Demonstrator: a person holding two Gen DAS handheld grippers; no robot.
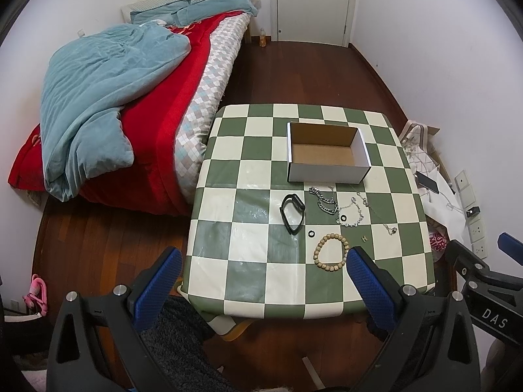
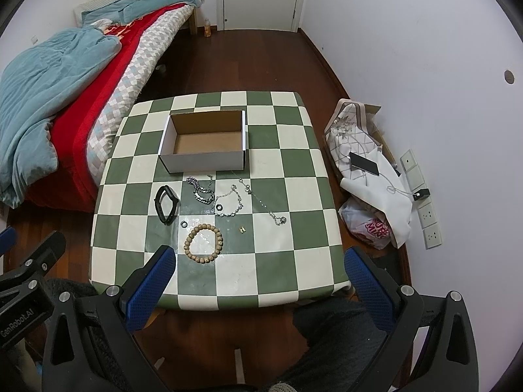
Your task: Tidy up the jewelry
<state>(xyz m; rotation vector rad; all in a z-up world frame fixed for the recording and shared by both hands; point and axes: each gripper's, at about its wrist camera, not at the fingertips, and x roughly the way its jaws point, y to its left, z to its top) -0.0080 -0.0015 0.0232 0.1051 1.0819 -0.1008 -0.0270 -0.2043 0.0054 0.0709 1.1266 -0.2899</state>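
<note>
Hovering wide apart at the near edge of the worktop (image 2: 278,196): left gripper (image 1: 264,281) and right gripper (image 2: 261,277), jaws gaping, blue ribbed pads (image 2: 150,287) gripping nothing. Lying nearest, on glossy green-and-cream checked vinyl: a ring of round wooden beads, the bead bracelet (image 2: 203,243). Sitting just right of the bead bracelet, a tiny gold earring (image 2: 242,229); just beyond its left side, a small black ring (image 2: 184,224). Resting farther left, a black rubbery wristband (image 2: 167,204), bent into a loop. Sprawling beyond the bead bracelet, a chunky silver curb chain (image 2: 201,191), a finer beaded silver chain (image 2: 230,204) looping around a second black ring (image 2: 218,207), and a thin necklace (image 2: 261,202) trailing right. Standing farthest beyond the bead bracelet, an open rectangular cardboard box (image 2: 206,160), white outside, brown inside, holding nothing.
</note>
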